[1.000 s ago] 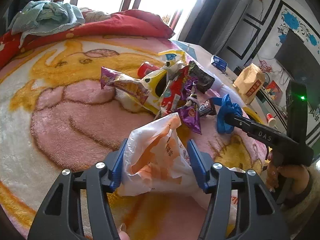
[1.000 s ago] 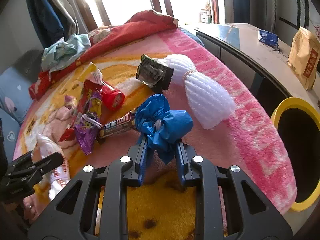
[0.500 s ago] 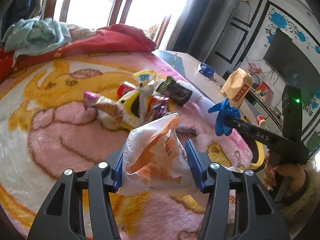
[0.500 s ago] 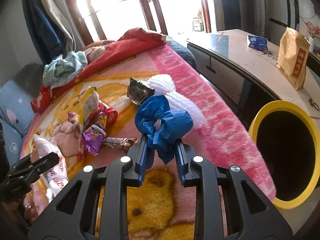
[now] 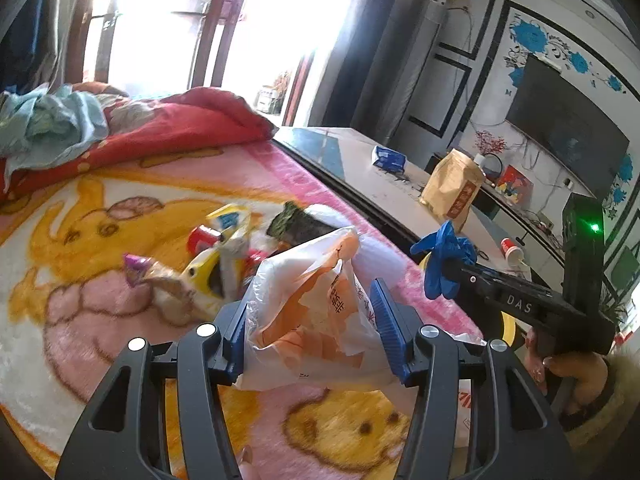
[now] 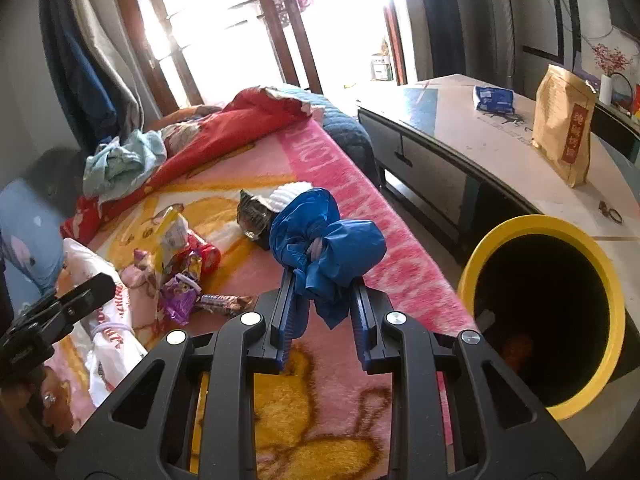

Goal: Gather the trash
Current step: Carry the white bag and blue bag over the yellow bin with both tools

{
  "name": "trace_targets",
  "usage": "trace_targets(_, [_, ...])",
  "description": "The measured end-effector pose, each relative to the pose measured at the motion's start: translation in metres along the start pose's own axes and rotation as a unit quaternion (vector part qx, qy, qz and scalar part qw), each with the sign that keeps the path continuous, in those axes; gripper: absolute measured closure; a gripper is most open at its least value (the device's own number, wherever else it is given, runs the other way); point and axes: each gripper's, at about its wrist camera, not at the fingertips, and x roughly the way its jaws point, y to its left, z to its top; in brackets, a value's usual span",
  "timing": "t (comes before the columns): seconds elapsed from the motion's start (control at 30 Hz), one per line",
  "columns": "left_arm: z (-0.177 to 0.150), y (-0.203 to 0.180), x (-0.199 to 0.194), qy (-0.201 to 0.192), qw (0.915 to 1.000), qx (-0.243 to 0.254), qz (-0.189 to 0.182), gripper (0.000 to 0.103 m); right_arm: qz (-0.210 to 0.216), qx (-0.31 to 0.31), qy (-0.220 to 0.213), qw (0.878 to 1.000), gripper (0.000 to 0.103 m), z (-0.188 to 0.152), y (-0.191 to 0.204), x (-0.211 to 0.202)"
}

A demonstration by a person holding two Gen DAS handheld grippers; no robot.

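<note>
Since a second ago I have both hands lifted off the bed and swung toward the yellow bin, which now fills the right wrist view at four o'clock, while the wrapper pile has dropped back to ten o'clock of the left gripper. The left gripper's fingers pinch the orange-and-white plastic bag across its bunched middle; the right gripper has its fingers nearly together, pinching the crumpled blue bag at its lower folds. Both bags look light, soft and slippery, so I judge a grip on gathered folds safest.
</note>
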Motion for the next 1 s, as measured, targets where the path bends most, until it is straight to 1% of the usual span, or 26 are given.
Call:
trace_targets(0.6, [0.016,-0.046,0.021,-0.004,0.9988,0.037,-0.031,0.051,-0.026,0.058,-0.035,0.997,0.084,0.008,-0.05,-0.03])
trace_targets(0.9, [0.017,-0.069,0.034,0.0,0.9971,0.06,-0.046,0.051,-0.047,0.092,-0.047,0.994,0.084,0.007,-0.078,-0.041])
trace_targets(1.0, [0.016,-0.077,0.04,0.002,0.9964,0.068,-0.051,0.051,-0.061,0.101,-0.05,0.992,0.084,0.007,-0.087,-0.045])
